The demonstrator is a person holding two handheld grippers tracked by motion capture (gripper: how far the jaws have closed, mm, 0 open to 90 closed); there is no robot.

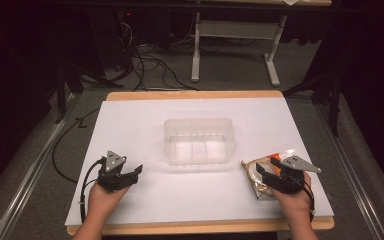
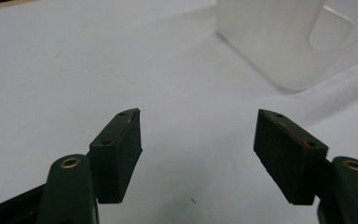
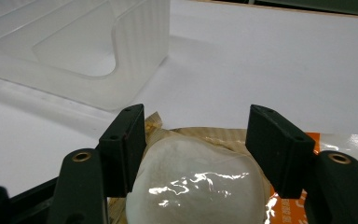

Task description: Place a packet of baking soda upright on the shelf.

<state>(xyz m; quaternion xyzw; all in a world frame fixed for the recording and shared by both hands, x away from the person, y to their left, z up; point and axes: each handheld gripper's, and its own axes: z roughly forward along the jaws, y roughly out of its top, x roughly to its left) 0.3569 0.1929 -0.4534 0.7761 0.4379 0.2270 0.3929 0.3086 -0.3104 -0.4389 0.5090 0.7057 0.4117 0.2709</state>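
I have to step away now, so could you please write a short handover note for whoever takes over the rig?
Left gripper: open, holding nothing, low over the white table, left of the clear plastic container.
Right gripper: open, jaws either side of the wrapped bun packet, not yet closed on it.
Packet lies on the table, right of the container, which looks to hold nothing.
Done: right gripper lined up on the packet.
Left: probably grasp the packet and place it in the container.
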